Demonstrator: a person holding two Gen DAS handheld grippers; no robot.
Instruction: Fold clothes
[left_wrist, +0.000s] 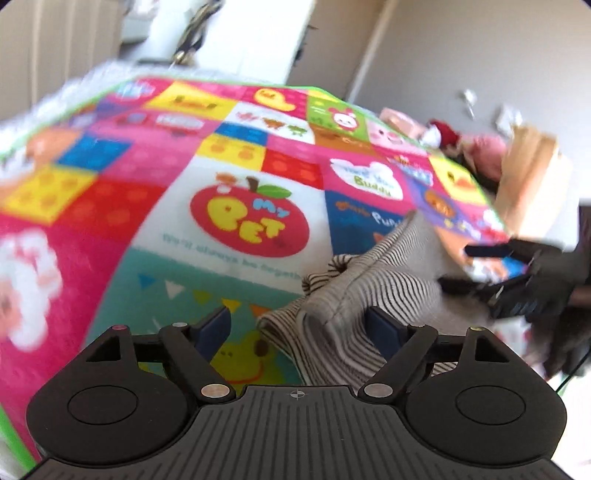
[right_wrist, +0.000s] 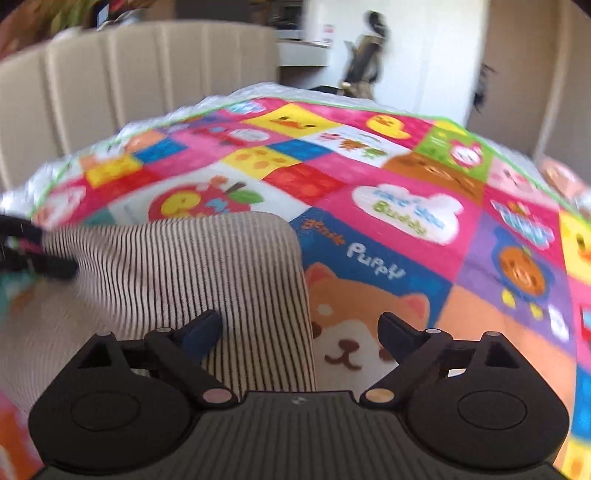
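Striped cloth (right_wrist: 184, 280) lies on the bright blanket (right_wrist: 388, 236) on the bed, partly folded. The left hand-held gripper (left_wrist: 299, 325) has its fingers spread apart over a bunched edge. The right hand-held gripper (right_wrist: 299, 332) is spread apart too, gripping nothing. If either one pinches only the top layer, the fold could slip open.

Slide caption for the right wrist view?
Right gripper, open, over the striped garment edge on a cartoon mat.
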